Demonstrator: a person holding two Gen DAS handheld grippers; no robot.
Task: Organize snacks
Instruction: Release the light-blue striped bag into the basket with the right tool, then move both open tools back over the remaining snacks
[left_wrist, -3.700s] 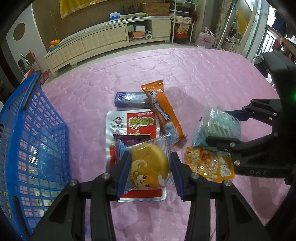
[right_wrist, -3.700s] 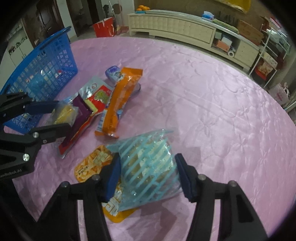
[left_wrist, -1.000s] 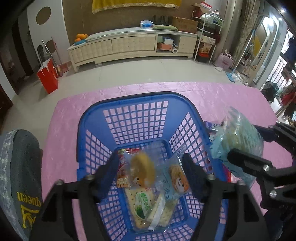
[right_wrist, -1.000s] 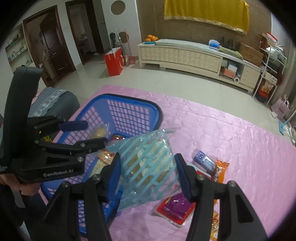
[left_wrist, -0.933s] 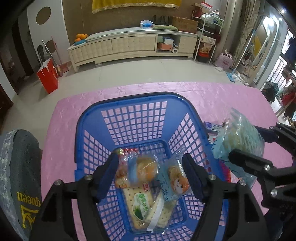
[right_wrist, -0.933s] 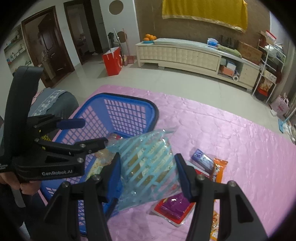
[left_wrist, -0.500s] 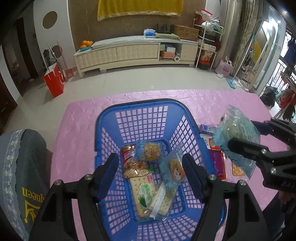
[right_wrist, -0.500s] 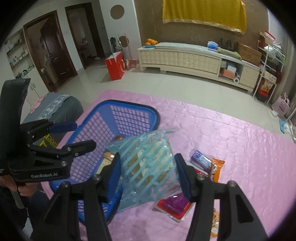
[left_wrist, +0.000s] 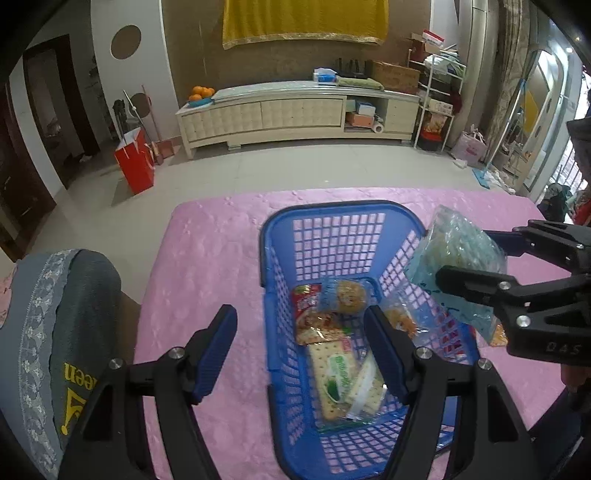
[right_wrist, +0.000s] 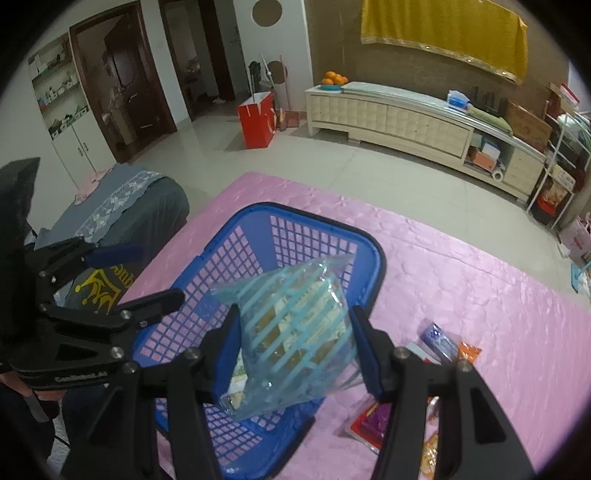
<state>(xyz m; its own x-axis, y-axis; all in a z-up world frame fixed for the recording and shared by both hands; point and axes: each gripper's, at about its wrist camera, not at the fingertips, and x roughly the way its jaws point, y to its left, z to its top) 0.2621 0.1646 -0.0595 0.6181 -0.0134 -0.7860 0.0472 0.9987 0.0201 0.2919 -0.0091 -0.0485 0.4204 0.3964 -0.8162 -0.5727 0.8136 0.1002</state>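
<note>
Pink quilted tablecloth fills the lower half of both views, with a cream sideboard along the far wall.

Blue basket sits centre-right in the left wrist view. Already in it: round pastry pack, red packet, cracker pack.

Left gripper: fingers spread wide with nothing between them, hanging over the near-left rim of the basket and the cloth beside it. I read its drop as done.

Right gripper: pads clamped on both sides of the teal striped bag, which is lifted clear of the table. In the right wrist view the bag overlaps the basket's near right corner, so it looks only partly over the opening.

Step in hand: carrying the teal bag to the basket. Next move probably calls for shifting it further over the open middle, lowering it, then letting go. The wall on that side could catch the bag's corner.

View differences:
- Left wrist view shows the basket's contents; the right wrist view hides most of them behind the bag.
- Right wrist view shows what's left on the cloth at lower right: purple pack, orange packet, red-and-purple pouch. The left wrist view hardly shows these.
- Grey chair cover appears at lower left of the left wrist view.
</note>
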